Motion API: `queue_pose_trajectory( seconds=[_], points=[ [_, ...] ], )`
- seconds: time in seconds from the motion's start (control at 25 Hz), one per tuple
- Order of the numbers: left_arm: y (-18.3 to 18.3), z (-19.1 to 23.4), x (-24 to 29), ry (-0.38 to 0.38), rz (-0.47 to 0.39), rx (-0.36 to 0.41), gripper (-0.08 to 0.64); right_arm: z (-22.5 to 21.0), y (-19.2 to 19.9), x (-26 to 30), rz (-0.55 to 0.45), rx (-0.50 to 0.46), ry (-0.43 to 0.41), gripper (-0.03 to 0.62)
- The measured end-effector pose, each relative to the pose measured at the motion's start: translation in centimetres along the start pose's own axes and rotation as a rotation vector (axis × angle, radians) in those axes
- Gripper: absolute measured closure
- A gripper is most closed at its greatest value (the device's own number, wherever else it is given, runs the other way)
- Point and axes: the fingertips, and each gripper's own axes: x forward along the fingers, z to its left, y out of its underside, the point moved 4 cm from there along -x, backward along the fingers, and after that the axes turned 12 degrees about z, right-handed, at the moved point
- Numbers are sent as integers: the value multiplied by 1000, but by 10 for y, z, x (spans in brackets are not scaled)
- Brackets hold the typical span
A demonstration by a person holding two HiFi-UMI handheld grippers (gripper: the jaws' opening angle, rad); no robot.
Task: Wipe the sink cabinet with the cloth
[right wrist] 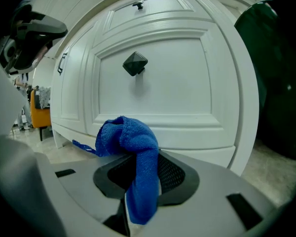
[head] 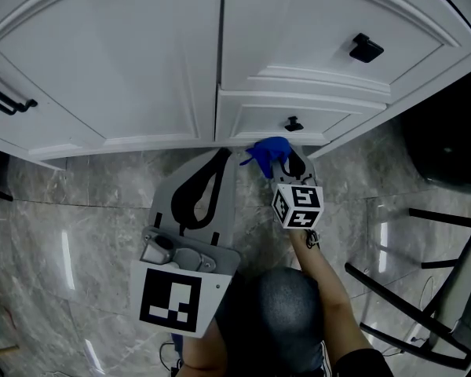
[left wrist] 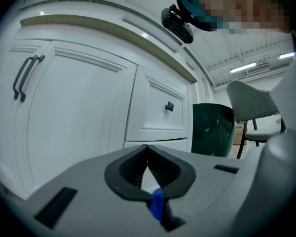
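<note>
**Blue cloth down at the bottom drawer**

The cloth (right wrist: 133, 149) looks soft, light and floppy. The right gripper (right wrist: 146, 177) is clamped on its middle, wad poking forward and tail drooping. It's held low, aimed at the cabinet (head: 133, 69) drawer below the knob (right wrist: 134, 63). The left gripper (left wrist: 148, 149) hangs alongside, pinched closed on nothing.

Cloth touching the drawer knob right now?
No, in the right gripper view the cloth held in the right claw sits below the knob, with bare white drawer front between them.
</note>
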Motion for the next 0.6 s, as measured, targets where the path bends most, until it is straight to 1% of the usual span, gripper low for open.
queue_pose_trajectory(
  seconds=[0.6],
  points=[
    [0,-3,2,0,3,11,557,-24,3,-7,-3,56,49,476]
  ],
)
